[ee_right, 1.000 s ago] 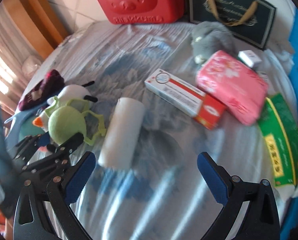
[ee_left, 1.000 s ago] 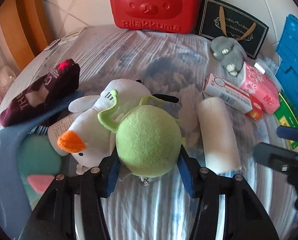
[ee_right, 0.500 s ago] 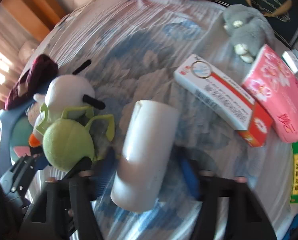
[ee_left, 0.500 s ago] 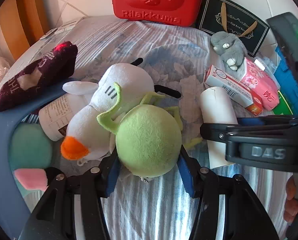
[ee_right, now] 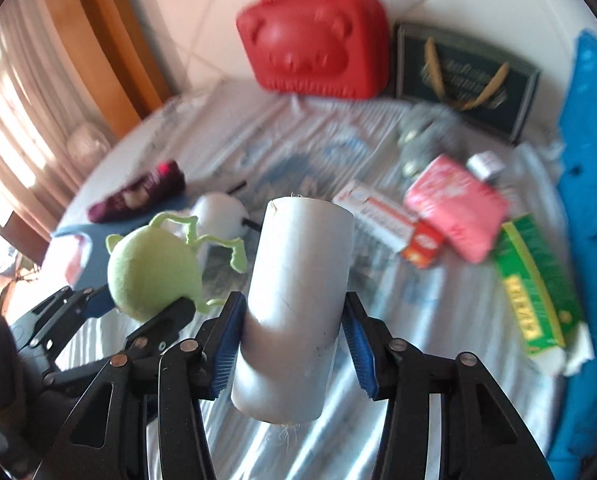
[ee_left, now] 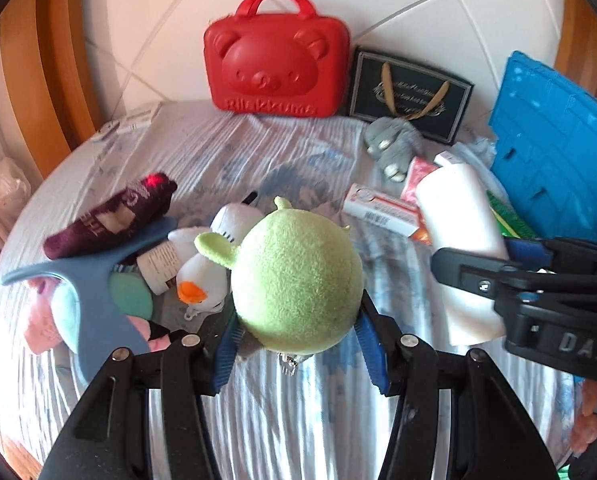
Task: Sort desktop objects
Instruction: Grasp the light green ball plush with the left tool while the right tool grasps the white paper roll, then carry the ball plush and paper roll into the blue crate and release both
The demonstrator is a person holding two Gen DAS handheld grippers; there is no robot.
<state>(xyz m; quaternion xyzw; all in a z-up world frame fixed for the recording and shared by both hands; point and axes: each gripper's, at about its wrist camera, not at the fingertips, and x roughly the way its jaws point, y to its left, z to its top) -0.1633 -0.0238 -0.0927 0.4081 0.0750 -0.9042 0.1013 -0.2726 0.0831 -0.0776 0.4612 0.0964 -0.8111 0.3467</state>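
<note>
My left gripper (ee_left: 296,346) is shut on a round green plush toy (ee_left: 296,280) and holds it above the bed; it also shows in the right wrist view (ee_right: 152,274). My right gripper (ee_right: 290,344) is shut on a white cylinder roll (ee_right: 294,304), lifted off the cloth; the roll shows at the right of the left wrist view (ee_left: 464,240). A white duck plush (ee_left: 202,276), a maroon sock (ee_left: 110,216) and a blue hanger (ee_left: 94,280) lie at the left.
A red bear case (ee_left: 276,68) and a dark gift bag (ee_left: 410,96) stand at the back wall. A grey plush (ee_right: 426,136), a red-white box (ee_right: 382,220), a pink pack (ee_right: 456,204), a green box (ee_right: 534,280) and a blue crate (ee_left: 550,148) are at the right.
My right gripper closed on the white roll and lifted it. My left gripper raised the green plush off the duck plush. Both views pulled up and back.
</note>
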